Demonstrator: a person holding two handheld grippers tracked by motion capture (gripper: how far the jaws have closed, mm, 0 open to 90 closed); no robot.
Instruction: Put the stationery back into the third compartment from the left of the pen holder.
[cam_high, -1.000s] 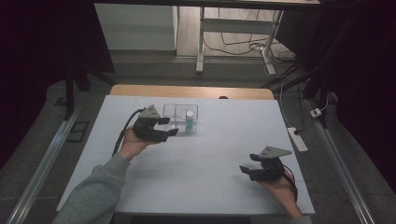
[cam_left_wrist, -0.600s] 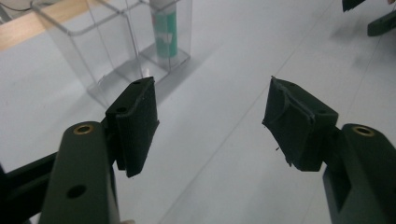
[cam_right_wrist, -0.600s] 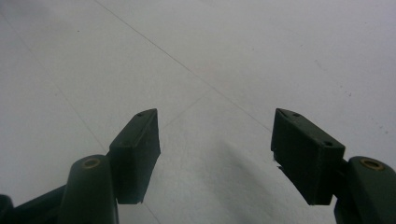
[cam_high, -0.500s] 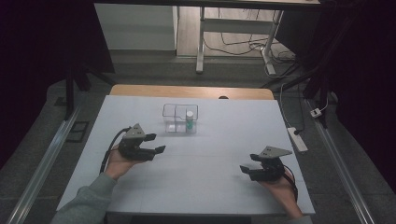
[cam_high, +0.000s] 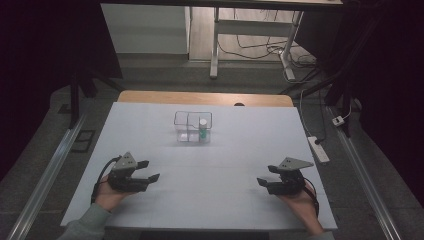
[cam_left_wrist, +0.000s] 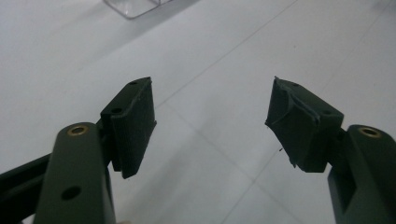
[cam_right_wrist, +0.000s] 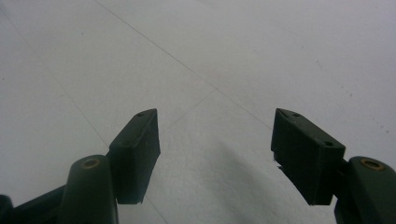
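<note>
A clear plastic box (cam_high: 192, 127) with compartments stands at the middle back of the white table (cam_high: 210, 165). A small bottle with a white cap and green label (cam_high: 203, 129) stands upright in its right compartment. My left gripper (cam_high: 149, 170) rests low at the front left, open, nothing between its jaws. A corner of the clear box (cam_left_wrist: 133, 7) shows at the top of the left gripper view, beyond the gripper (cam_left_wrist: 212, 121). My right gripper (cam_high: 265, 176) sits at the front right, open and empty, over bare table in the right gripper view (cam_right_wrist: 215, 154).
A wooden strip (cam_high: 205, 98) runs along the table's far edge. A white power strip (cam_high: 318, 148) lies on the floor right of the table. Metal rails (cam_high: 47, 175) run along both sides. A desk frame and cables (cam_high: 260, 45) stand behind.
My left gripper has drawn back from beside the clear box to the front left of the table. The right gripper has stayed where it was.
</note>
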